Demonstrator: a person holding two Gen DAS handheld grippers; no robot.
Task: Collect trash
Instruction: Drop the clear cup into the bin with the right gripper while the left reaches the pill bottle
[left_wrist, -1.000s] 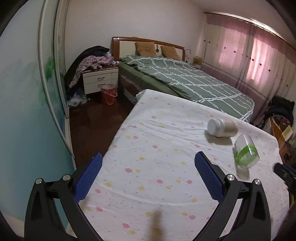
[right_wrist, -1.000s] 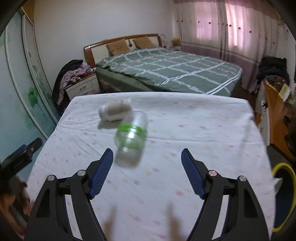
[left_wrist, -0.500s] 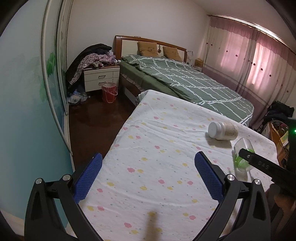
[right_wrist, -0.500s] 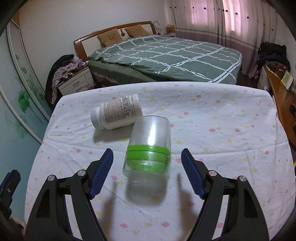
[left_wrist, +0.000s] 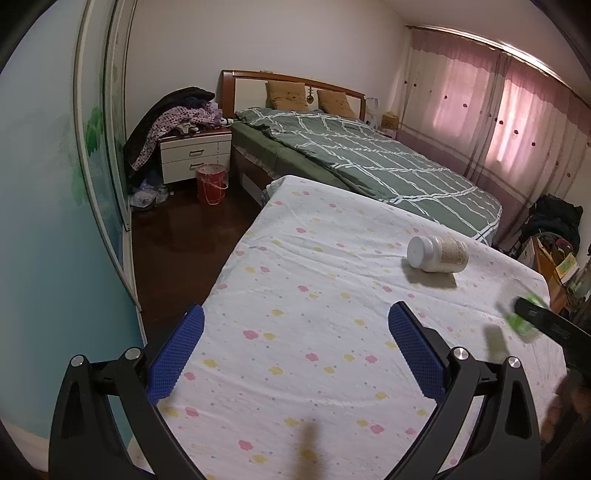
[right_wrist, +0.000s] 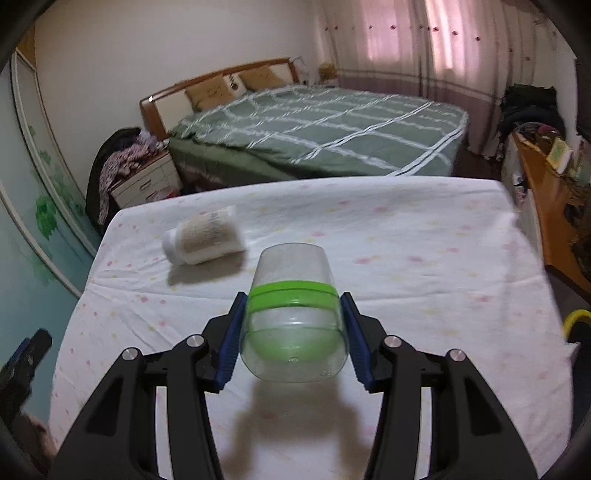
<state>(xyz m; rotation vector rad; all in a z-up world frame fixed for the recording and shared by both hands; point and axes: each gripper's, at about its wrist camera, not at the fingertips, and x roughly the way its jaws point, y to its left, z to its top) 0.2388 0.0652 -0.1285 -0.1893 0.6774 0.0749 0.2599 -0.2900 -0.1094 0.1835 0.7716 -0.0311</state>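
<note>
- Clear plastic, with a green band round its middle: the jar (right_wrist: 293, 321) sits low and centre in the right wrist view, clamped between the blue pads (right_wrist: 232, 341) of the right gripper (right_wrist: 291, 332). The pads press just below the band, on opposite sides of the body.
- It looks empty and light. Thin, see-through walls like these probably flex under a hard squeeze, and the smooth surface may slip, so the ribbed band seems the surest place to hold.
- A shadow falls on the flowered sheet (right_wrist: 406, 258) beneath it, so I judge it lifted clear, though contact cannot be ruled out.
- The white bottle (left_wrist: 437, 254) lies on its side at the right of the left wrist view, well apart from both grippers. Its label hides the contents; it looks stiff and round, likely to roll, and is best taken across the body.
- The left gripper (left_wrist: 295, 347) hovers over the sheet at lower centre, fingers spread wide with nothing between them.
- Count: one clear jar, one white bottle, two pieces of trash in all; two grippers.
- A red bucket (left_wrist: 211, 183) stands on the floor at upper left of the left wrist view.
</note>
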